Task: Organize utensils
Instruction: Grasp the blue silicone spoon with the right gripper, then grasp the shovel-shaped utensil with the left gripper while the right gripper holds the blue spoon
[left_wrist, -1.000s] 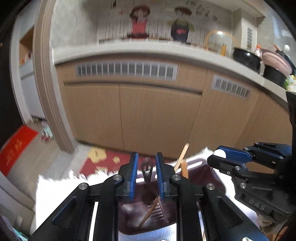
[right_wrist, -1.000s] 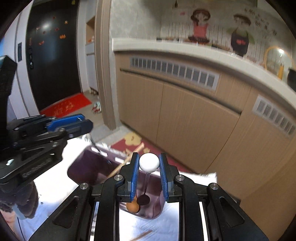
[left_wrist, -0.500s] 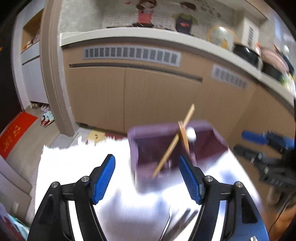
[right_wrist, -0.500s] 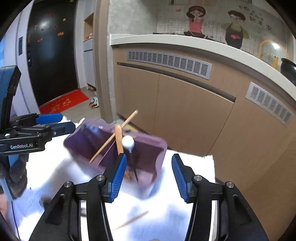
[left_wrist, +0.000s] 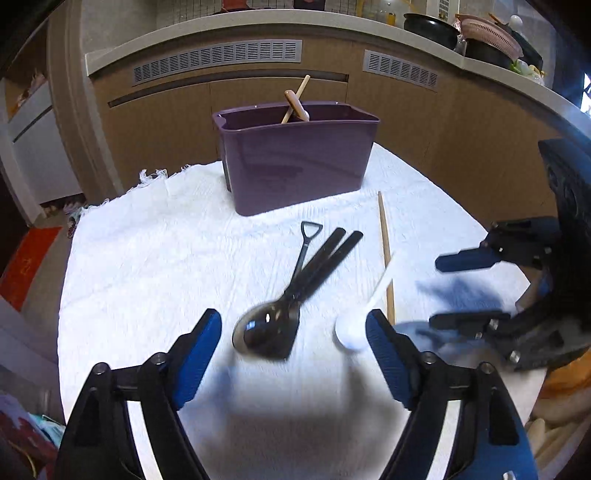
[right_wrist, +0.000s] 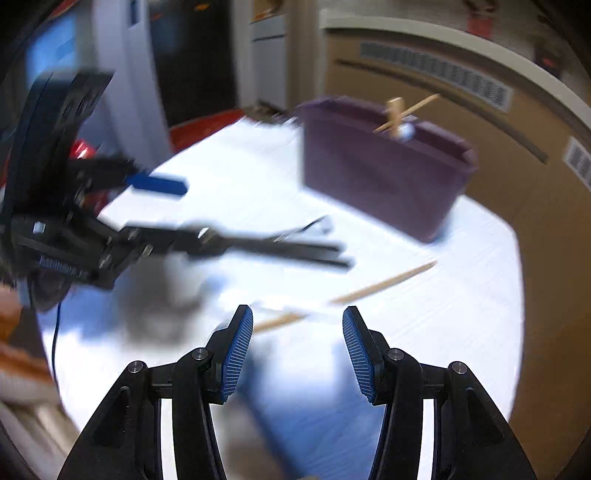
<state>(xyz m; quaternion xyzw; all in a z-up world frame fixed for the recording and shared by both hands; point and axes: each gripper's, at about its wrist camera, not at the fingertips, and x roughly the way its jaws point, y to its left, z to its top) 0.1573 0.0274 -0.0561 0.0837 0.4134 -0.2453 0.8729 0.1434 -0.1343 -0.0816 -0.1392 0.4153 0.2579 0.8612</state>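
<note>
Both grippers, left (left_wrist: 293, 341) and right (right_wrist: 297, 349), had released into the purple holder (left_wrist: 295, 162), jaws just opened, empty; black utensils (left_wrist: 314, 264) remained next.

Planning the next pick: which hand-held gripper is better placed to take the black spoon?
Left. The left hand-held gripper is open with the black spoon right between its fingers; the right hand-held gripper faces the chopstick.

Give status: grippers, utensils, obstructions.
Left gripper open, jaws just widening over black metal spoon. Right gripper open above wooden chopstick. Purple plastic holder upright, part-filled. Nothing in the way.
</note>
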